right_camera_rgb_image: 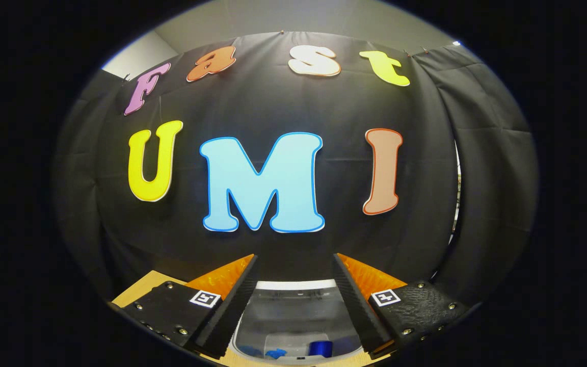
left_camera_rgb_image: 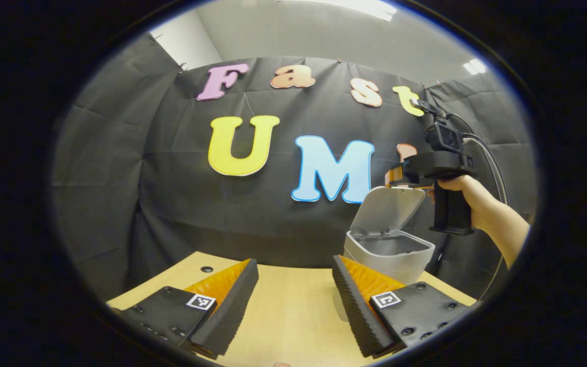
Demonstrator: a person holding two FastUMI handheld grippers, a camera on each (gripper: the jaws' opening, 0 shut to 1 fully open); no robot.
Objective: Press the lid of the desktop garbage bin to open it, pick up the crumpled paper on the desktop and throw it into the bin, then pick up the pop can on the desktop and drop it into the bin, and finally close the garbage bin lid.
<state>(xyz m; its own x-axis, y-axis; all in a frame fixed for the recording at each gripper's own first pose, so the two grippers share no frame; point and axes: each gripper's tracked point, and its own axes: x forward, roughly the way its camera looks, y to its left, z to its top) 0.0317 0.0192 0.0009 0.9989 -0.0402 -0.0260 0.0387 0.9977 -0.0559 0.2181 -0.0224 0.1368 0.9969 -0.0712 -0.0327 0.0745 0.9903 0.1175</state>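
**Right claw above open bin; lid next to be closed**

The right claw (right_camera_rgb_image: 293,300) is released, its fingers set wide apart and holding nothing. In the right gripper view it looks down into the garbage bin (right_camera_rgb_image: 293,311), whose mouth sits between the fingers at the bottom centre of the frame. A blue cylindrical item (right_camera_rgb_image: 320,348), probably the pop can, lies on the bin floor at lower centre; pale blue scraps just left of it may be the crumpled paper, though the view is too dim and cropped to say.

In the left gripper view the bin (left_camera_rgb_image: 390,257) stands at right of centre on the surface (left_camera_rgb_image: 283,316), with its lid (left_camera_rgb_image: 386,210) swung up and leaning toward the wall. The right claw (left_camera_rgb_image: 400,178), held by a hand (left_camera_rgb_image: 459,184), sits just above the lid's raised top edge, at right of the frame. The left claw (left_camera_rgb_image: 293,300) is likewise released and empty, low over the surface, with the bin just beyond its right finger.

Judgement: both items appear deposited, so closing the lid remains. The lid's free edge lies immediately below the right claw; that claw is the nearer, and a downward, forward push should tip it shut.
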